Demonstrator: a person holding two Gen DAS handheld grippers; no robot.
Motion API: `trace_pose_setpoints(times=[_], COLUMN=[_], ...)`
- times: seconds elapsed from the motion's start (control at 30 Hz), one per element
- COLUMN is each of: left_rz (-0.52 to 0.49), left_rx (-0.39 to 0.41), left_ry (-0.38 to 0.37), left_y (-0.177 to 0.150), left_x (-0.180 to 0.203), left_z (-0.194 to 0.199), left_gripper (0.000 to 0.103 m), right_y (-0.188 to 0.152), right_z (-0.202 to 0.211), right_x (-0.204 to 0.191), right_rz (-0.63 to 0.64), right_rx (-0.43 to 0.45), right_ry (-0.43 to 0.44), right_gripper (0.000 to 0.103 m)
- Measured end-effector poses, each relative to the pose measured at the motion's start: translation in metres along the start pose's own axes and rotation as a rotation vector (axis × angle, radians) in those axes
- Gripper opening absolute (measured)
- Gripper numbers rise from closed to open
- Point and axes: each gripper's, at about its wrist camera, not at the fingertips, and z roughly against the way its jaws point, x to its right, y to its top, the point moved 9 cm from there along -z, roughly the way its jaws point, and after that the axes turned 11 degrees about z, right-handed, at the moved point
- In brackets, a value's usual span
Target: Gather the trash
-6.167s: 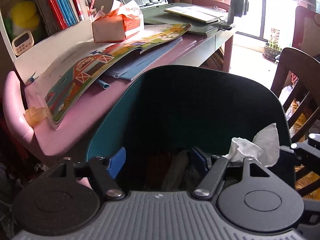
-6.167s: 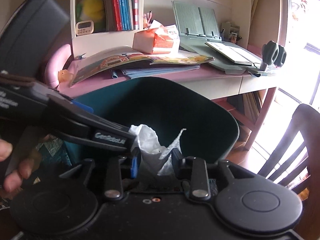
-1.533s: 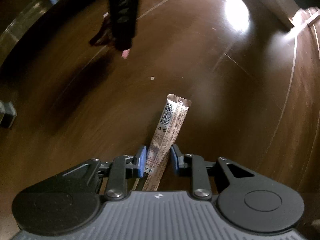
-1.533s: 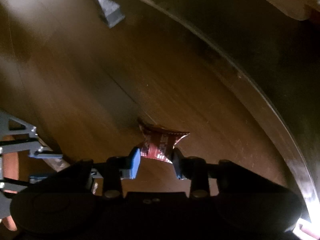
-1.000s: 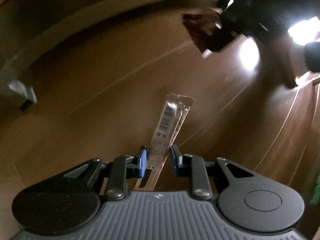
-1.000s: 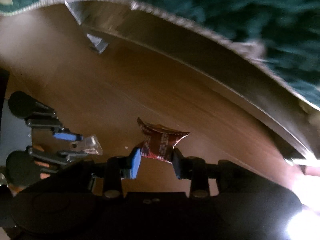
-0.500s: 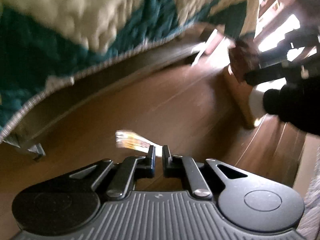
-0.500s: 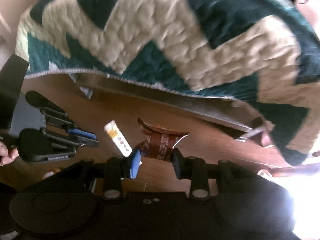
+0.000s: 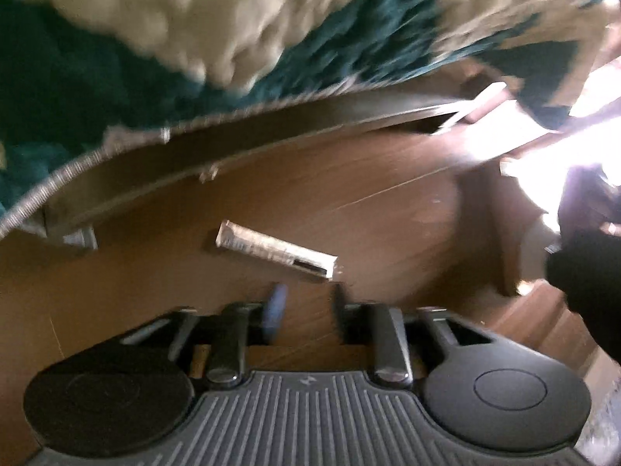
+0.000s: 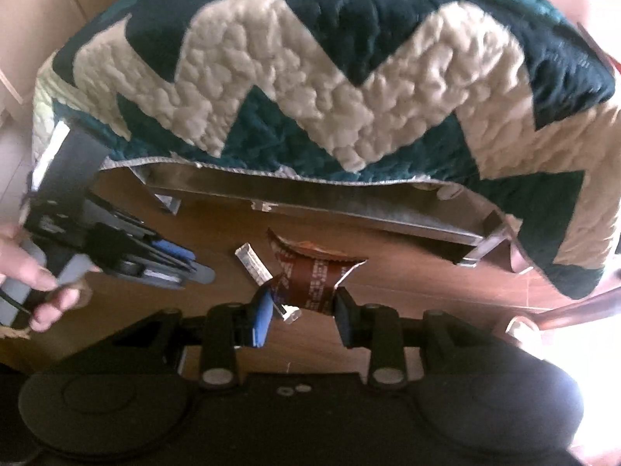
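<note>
Brown snack wrapper (image 10: 314, 283): pinched between the two fingers of the right gripper (image 10: 299, 312), which is closed onto its lower edge; the crumpled upper part sticks out forward and free.

Silvery stick wrapper (image 9: 275, 251): loose, just ahead of the left gripper (image 9: 306, 303), whose fingers stand apart with nothing between them. Whether it lies on the wooden floor (image 9: 368, 202) or is falling cannot be told; the view is blurred. The right camera shows the same wrapper (image 10: 252, 265) between the two grippers.

Risks, judged: the stick wrapper is out of grip and could be left behind or slide under the bed frame (image 10: 349, 198) beneath the green-and-cream quilt (image 10: 310, 77). The brown wrapper's shallow hold may slip if swung.

Containers: no bin or bag appears in either view, so contents cannot be stated.
</note>
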Motion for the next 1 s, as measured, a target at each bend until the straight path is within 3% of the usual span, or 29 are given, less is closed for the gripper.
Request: trace_pose_setpoints(times=[0.07, 0.2, 0.3, 0.67, 0.73, 0.77, 0.8, 0.93, 1.0], left_rz=[0.091, 0.377, 0.536, 0.771, 0.781, 0.786, 0.790, 0.786, 0.779], left_rx=[-0.003, -0.074, -0.082, -0.109, -0.110, -0.114, -0.117, -0.088, -0.072], left_ry=[0.044, 0.061, 0.075, 0.107, 0.121, 0.122, 0.122, 0.152, 0.182], left_y=[0.003, 0.008, 0.013, 0.011, 0.010, 0.010, 0.009, 0.009, 0.006], left_x=[-0.011, -0.029, -0.041, -0.049, -0.050, -0.050, -0.051, -0.054, -0.056], left_z=[-0.015, -0.065, -0.098, -0.163, -0.168, -0.170, -0.172, -0.169, -0.166], left_gripper=[0.083, 0.083, 0.083, 0.082, 0.076, 0.065, 0.061, 0.055, 0.039], right_y=[-0.001, 0.000, -0.003, -0.012, -0.012, -0.013, -0.013, -0.010, -0.011], right_z=[-0.009, -0.018, -0.024, -0.031, -0.031, -0.032, -0.032, -0.031, -0.031], right_x=[0.004, 0.015, 0.022, 0.018, 0.019, 0.019, 0.018, 0.018, 0.018], right_rz=[0.009, 0.001, -0.057, -0.163, -0.192, -0.196, -0.199, -0.200, -0.201], right_rx=[-0.014, -0.015, -0.038, -0.098, -0.100, -0.101, -0.101, -0.096, -0.096], right_ry=[-0.001, 0.000, 0.025, 0.113, 0.132, 0.134, 0.136, 0.136, 0.134], right_gripper=[0.033, 0.033, 0.033, 0.033, 0.033, 0.033, 0.033, 0.033, 0.033])
